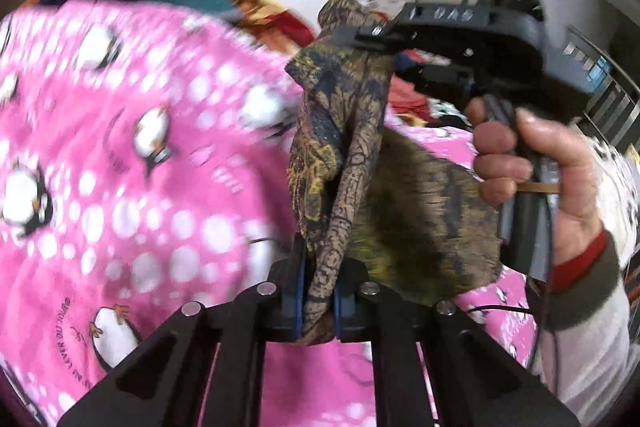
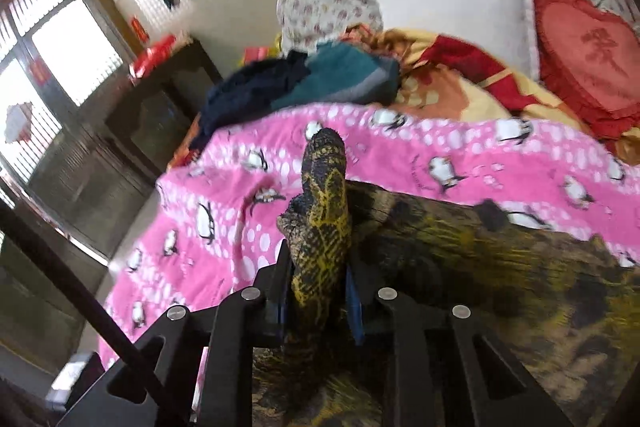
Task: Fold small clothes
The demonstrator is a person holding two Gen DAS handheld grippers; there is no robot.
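A small brown, yellow and dark patterned garment (image 1: pixel 340 131) hangs in the air over a pink penguin blanket (image 1: pixel 120 167). My left gripper (image 1: pixel 318 297) is shut on one bunched edge of it. My right gripper (image 1: pixel 384 45), held by a hand, shows in the left wrist view shut on another part of the garment, higher up. In the right wrist view my right gripper (image 2: pixel 318 291) is shut on a bunched fold of the garment (image 2: pixel 324 211), and the rest drapes to the right (image 2: pixel 520 267).
The pink blanket (image 2: pixel 400 155) covers a bed. Behind it lie dark blue and teal clothes (image 2: pixel 304 79), a red and yellow quilt (image 2: pixel 452 79), a white pillow (image 2: pixel 456 11) and a red heart cushion (image 2: pixel 588 59). A dark cabinet (image 2: pixel 160 107) and window stand at the left.
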